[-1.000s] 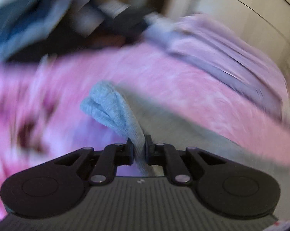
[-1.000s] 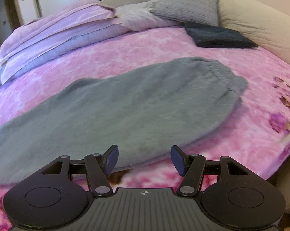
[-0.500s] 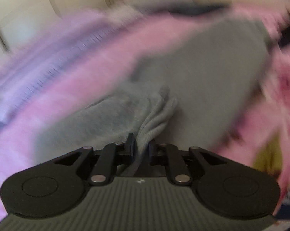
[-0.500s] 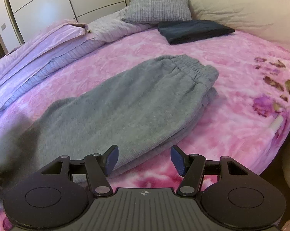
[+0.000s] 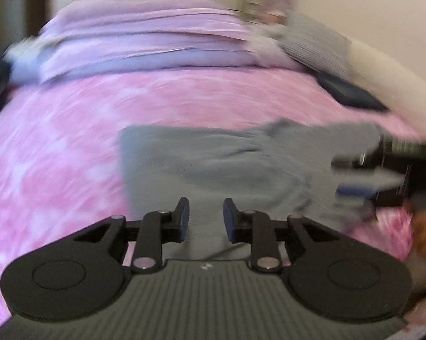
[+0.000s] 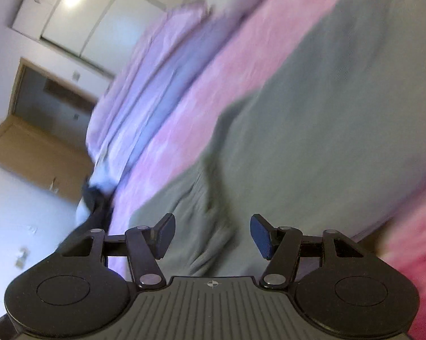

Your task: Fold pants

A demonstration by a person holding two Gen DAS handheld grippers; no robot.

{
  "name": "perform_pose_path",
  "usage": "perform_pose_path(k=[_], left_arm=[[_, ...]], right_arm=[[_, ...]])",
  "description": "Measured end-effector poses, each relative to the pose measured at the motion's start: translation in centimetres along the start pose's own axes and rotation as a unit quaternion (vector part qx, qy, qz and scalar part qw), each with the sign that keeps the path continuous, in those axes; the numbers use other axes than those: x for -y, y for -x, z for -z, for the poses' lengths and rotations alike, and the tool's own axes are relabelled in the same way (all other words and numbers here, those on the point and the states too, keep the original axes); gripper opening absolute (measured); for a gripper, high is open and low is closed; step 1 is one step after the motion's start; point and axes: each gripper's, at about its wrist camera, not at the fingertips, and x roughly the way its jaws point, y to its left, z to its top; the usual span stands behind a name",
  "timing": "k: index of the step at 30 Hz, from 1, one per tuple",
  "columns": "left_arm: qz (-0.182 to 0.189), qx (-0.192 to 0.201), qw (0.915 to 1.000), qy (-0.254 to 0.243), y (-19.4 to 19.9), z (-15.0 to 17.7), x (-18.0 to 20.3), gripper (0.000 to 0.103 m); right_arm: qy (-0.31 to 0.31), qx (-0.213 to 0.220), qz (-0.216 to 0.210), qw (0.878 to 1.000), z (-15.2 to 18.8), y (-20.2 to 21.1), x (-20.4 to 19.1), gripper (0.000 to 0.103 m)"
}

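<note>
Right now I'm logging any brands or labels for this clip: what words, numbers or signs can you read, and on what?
No readable words or numbers anywhere.
Left gripper body: a small pale mark, too blurred to read.
Right gripper body: a small crosshair circle sign, no letters.
Pants, bedspread, pillow: no label visible; both views are motion-blurred.

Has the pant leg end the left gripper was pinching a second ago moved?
Yes. The left gripper carried it across the pink bedspread onto the grey pants; its jaws have just opened, with nothing between them.
</note>
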Motion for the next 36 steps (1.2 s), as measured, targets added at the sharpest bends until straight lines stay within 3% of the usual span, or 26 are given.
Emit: perform_pose_path(k=[3,7,8,10,12,14,17,21,23,27,29,32,34,36], left_arm=[[-0.004,-0.011,0.9985,0.054,-0.3,0.2,-2.9,0.020],[0.007,-0.022,0.9966,0.079,-0.2,1.6,-3.6,0.021],[0.005,-0.022,0.9968,0.076,0.3,1.8,-3.7,0.021],[0.007,-0.017,0.9972,0.072,0.3,1.6,-3.5,0.021],[0.014,-0.013,0.9975,0.068,0.2,1.4,-3.6,0.021],[0.023,-0.001,0.9979,0.060,0.4,1.0,-3.4,0.020],[0.041,0.004,0.9986,0.033,0.2,0.4,-2.5,0.019],[0.036,-0.035,0.9987,-0.005,-2.0,1.1,-0.9,0.015],[0.035,-0.044,0.9984,-0.008,-2.5,1.5,-0.5,0.015],[0.037,-0.048,0.9981,-0.012,-2.6,1.5,-0.5,0.015],[0.038,-0.051,0.9979,-0.008,-2.7,1.5,-0.7,0.014],[0.034,-0.049,0.9982,-0.003,-2.4,1.1,-0.9,0.014],[0.033,-0.043,0.9985,-0.003,-2.0,1.0,-1.2,0.014],[0.033,-0.047,0.9983,-0.004,-2.2,1.1,-1.4,0.014]], right_arm=[[-0.013,-0.028,0.028,0.999,0.6,-3.0,-0.7,0.051],[-0.030,0.003,0.023,0.999,0.7,-4.8,-1.3,0.040],[-0.030,0.015,0.028,0.999,0.7,-5.1,-1.2,0.022],[-0.020,0.037,0.024,0.999,0.9,-5.1,-1.3,0.020],[0.030,0.085,0.009,0.996,1.4,-3.7,-2.6,0.017],[0.105,0.146,0.001,0.984,2.1,-1.6,-4.3,0.017],[0.155,0.192,0.043,0.968,3.0,0.5,-4.7,0.017],[0.079,0.120,0.131,0.981,3.1,-1.1,0.1,0.016],[0.060,0.140,0.109,0.982,3.0,-0.4,0.6,0.016],[0.120,0.131,0.127,0.976,2.7,-0.9,-1.0,0.017],[0.088,0.113,0.132,0.981,2.6,-1.5,0.5,0.017],[0.069,0.131,0.113,0.983,2.4,-0.9,0.3,0.017],[0.109,0.161,0.096,0.976,2.6,-0.1,-0.9,0.017],[0.155,0.145,0.131,0.968,2.8,-0.9,-1.4,0.017]])
